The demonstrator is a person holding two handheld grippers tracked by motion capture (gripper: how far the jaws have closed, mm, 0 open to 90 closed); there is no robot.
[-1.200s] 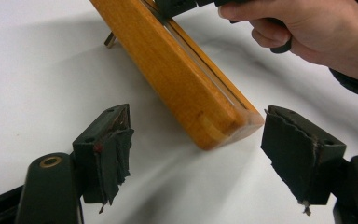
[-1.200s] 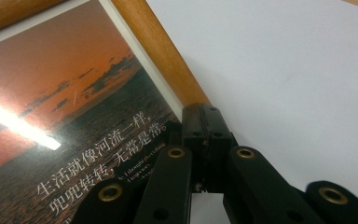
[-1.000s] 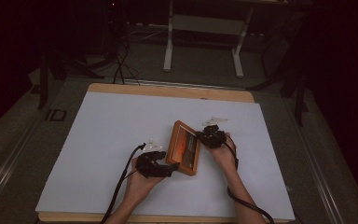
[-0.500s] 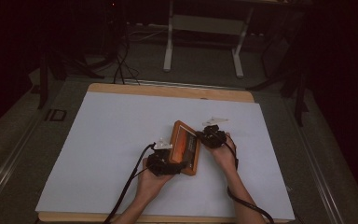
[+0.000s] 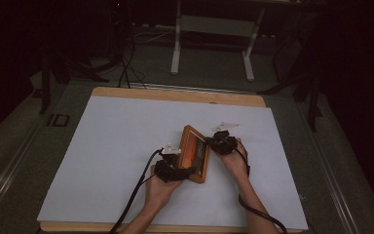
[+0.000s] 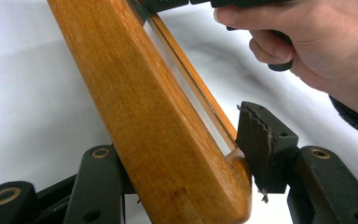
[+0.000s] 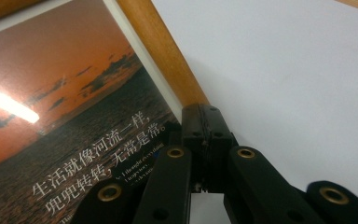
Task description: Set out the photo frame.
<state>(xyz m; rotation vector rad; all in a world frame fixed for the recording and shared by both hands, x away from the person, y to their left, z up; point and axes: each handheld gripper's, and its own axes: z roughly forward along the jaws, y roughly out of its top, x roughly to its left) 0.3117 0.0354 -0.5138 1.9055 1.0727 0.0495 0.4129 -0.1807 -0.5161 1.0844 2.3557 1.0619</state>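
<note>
A wooden picture frame (image 5: 195, 153) holding a sunset photo with white script (image 7: 74, 116) stands tilted on the white table top (image 5: 117, 141). My right gripper (image 5: 214, 142) is shut on the frame's far-right edge; in the right gripper view its jaws (image 7: 205, 122) meet on the wood rail (image 7: 158, 51). My left gripper (image 5: 185, 171) straddles the frame's near corner. Its jaws (image 6: 186, 154) have just been closing on the wood (image 6: 144, 116): one pad (image 6: 258, 140) touches the corner, the other is hidden behind the rail. The person's other hand (image 6: 307, 42) grips the right gripper's handle beyond it.
The white sheet covers a wooden board whose edge (image 5: 175, 95) shows at the back. On the dark floor beyond the table stand a metal stand's legs (image 5: 176, 48) and cables (image 5: 126, 63). The gripper cables (image 5: 131, 195) trail toward the front edge.
My left gripper has slid right to the frame's near corner and its jaws have come in around the wood. The right gripper and the frame have stayed put.
</note>
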